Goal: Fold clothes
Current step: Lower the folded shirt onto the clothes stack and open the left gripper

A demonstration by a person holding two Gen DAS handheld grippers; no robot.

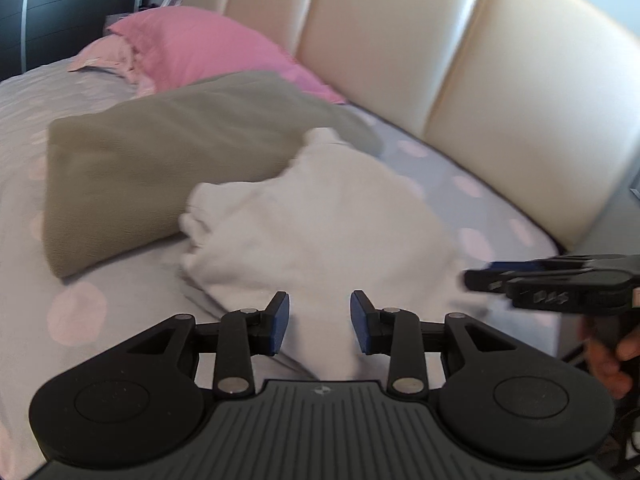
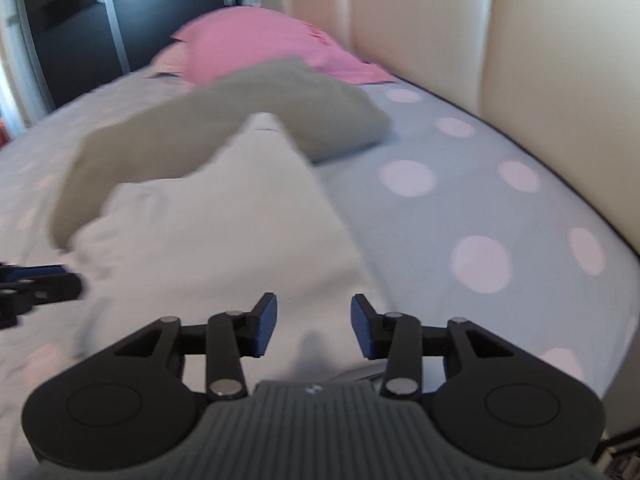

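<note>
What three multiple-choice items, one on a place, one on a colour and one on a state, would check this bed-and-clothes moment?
1. Where does the white garment lie?
A. On the dotted sheet, its far end over the olive pillow
B. On the floor
C. Draped over the headboard

2. What colour is the pillow farthest from the camera?
A. Blue
B. Pink
C. Black

3. How do the left gripper and right gripper stand?
A. Both shut on cloth
B. One open, one shut
C. Both open, holding nothing

Answers: 1 A, the garment rests on the bed and overlaps the olive pillow; 2 B, it is plainly pink; 3 C, a gap shows between each pair of blue pads.
</note>
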